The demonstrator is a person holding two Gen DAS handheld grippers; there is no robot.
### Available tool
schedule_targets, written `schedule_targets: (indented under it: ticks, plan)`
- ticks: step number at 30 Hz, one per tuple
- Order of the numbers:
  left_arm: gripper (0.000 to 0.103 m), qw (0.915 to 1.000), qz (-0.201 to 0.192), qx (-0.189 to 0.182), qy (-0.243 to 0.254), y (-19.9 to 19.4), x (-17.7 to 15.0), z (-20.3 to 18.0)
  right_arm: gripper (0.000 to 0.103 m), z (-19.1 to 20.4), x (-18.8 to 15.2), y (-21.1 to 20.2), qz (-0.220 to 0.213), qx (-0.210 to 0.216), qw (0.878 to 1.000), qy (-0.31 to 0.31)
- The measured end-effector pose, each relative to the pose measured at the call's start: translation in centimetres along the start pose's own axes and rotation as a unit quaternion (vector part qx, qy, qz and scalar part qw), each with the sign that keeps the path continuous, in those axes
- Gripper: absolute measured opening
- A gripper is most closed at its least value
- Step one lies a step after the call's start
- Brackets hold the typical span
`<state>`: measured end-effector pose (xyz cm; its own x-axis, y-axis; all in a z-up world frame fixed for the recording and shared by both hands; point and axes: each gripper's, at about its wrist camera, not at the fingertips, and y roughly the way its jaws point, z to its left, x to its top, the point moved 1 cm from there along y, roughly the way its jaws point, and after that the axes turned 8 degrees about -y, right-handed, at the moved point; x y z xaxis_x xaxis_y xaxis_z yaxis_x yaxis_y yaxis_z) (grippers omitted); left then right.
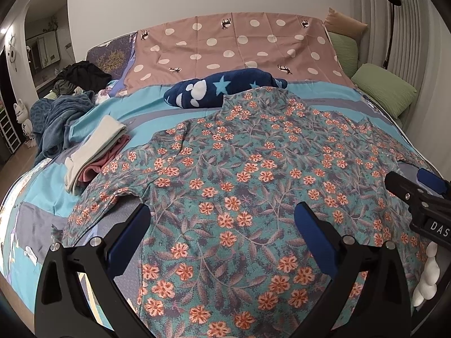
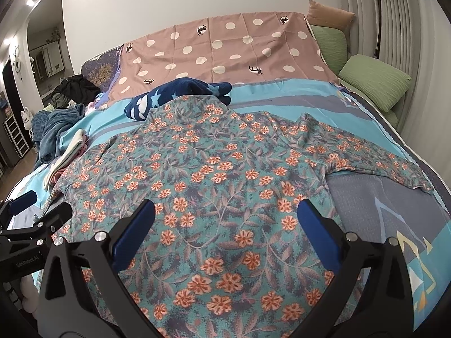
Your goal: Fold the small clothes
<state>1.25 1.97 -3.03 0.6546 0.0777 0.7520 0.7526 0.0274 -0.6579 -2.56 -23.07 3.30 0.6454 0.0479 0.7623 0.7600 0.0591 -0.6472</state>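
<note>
- We see the left hand-held gripper (image 1: 222, 225) spread wide, its two blue-padded fingers (image 1: 129, 239) hanging over the lower left part of the floral shirt (image 1: 253, 169); nothing sits between the jaws, and we cannot tell whether the pads touch the cloth.
- The right hand-held gripper (image 2: 225, 222) is equally wide and empty, poised over the lower middle of the same shirt, its fingers (image 2: 318, 236) framing the print.
- Each gripper shows in the other's view: the right one at the right edge of the left wrist view, the left one at the left edge of the right wrist view.
- The floral shirt lies spread flat across the near half of the bed (image 2: 394, 211), one sleeve reaching toward the bed's right edge, the other toward the left.
- Just beside its left sleeve sits a folded stack of clothes (image 1: 95, 152), cream over pink.
- Beyond the shirt's collar lies a navy star-print fleece (image 1: 220, 87), touching or slightly under the shirt's top edge.
- A heap of unfolded clothes (image 1: 64, 98) sits at the bed's far left corner.
- Green pillows (image 1: 383, 87) line the bed's far right edge.
- A pink polka-dot sheet (image 1: 239, 48) covers the far side.
</note>
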Motion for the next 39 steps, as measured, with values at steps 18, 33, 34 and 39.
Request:
schedule_targets:
  ticks: [18, 33, 34, 39]
  plan:
    - [0.102, 1.0, 0.002, -0.002, 0.0, 0.0, -0.47, 0.17, 0.101, 0.76, 0.03, -0.12, 0.0, -0.003, 1.0, -0.011]
    - [0.102, 0.9999, 0.009, -0.005, 0.004, 0.47, -0.67, 0.21, 0.101, 0.68, 0.17, -0.24, -0.005, -0.007, 1.0, -0.013]
    - [0.102, 0.9999, 0.009, -0.005, 0.005, 0.47, -0.69, 0.21, 0.101, 0.74, 0.17, -0.28, -0.005, -0.008, 1.0, -0.014]
    - [0.102, 0.9999, 0.006, -0.007, 0.009, 0.37, -0.75, 0.24, 0.101, 0.69, 0.26, -0.33, -0.005, -0.009, 1.0, -0.014]
